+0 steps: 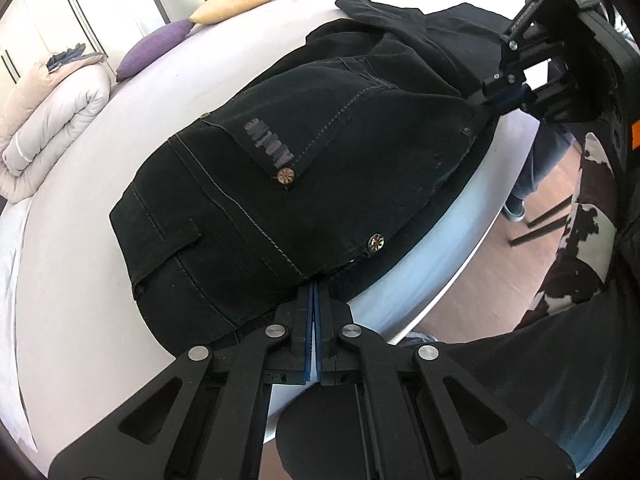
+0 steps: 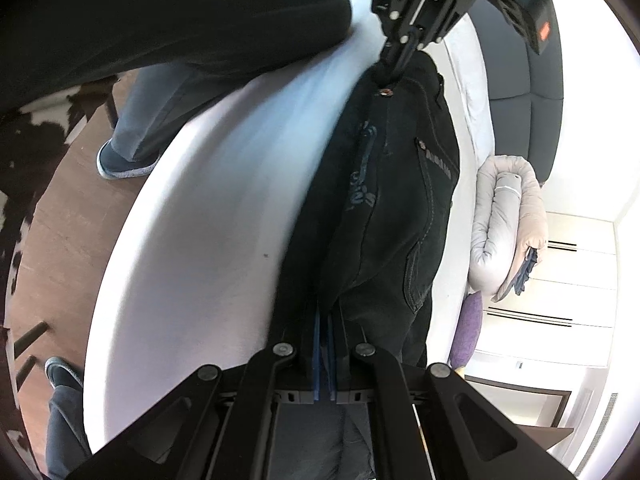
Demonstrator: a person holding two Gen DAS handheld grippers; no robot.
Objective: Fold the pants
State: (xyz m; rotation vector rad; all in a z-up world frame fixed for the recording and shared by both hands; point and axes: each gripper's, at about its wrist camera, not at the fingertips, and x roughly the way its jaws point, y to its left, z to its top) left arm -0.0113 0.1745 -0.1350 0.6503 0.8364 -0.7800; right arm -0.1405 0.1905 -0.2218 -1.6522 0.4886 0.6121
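Being pinched at two points along one edge, the black pants (image 1: 304,168) are lying across the white bed (image 1: 80,280), close to its near side. The left gripper (image 1: 314,304) is being held fully closed on the waistband end, just below a metal rivet (image 1: 375,242), with denim caught between its blue pads. The right gripper (image 2: 325,322) is being held nearly closed on dark fabric further along the same edge; in the left wrist view it is seen at the far end of the garment, clamped on a gathered fold.

The step in hand is judged to be a carry-over fold, with the gripped edge being taken across the rest of the garment. For that to be done well, both ends should be lifted evenly so the cloth between them is kept lightly taut, and they should be travelled together so the seams are being laid parallel. The bunching near the right gripper should be smoothed out before release. The quilt (image 1: 52,120) and the pillows (image 1: 160,46) are lying well apart.
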